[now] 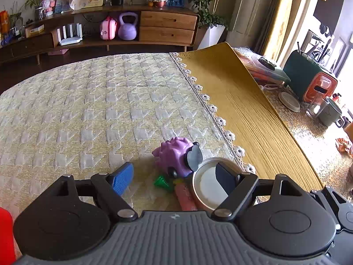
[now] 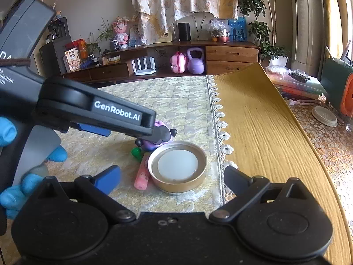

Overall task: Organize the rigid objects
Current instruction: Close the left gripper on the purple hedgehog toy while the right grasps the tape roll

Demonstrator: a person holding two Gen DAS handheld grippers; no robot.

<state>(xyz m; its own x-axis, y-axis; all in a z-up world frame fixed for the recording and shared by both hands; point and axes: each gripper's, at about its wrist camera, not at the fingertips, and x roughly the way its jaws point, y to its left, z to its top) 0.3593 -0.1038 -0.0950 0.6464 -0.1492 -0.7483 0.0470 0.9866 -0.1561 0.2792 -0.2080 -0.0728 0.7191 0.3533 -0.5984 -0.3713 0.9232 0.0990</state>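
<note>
A cluster lies on the pale patterned tablecloth (image 1: 99, 101): a purple spiky toy car (image 1: 174, 156), a small green cone (image 1: 162, 182), a pink stick (image 1: 184, 196) and a gold-rimmed round lid (image 1: 207, 190). My left gripper (image 1: 174, 177) hangs open just above them, its blue pad left of the cone and its dark finger over the lid. In the right wrist view the lid (image 2: 177, 165) lies just ahead of my open right gripper (image 2: 172, 177), with the pink stick (image 2: 142, 174) beside it. The left gripper (image 2: 130, 130) reaches in from the left, over the purple toy (image 2: 161, 124).
A mustard cloth (image 1: 242, 110) with a lace edge is folded back on the right. Beyond it lie stacked books (image 1: 262, 68), a green box (image 1: 302, 75), a white disc (image 1: 289, 101) and a mug (image 1: 331, 112). A blue-gloved hand (image 2: 8, 132) holds the left gripper.
</note>
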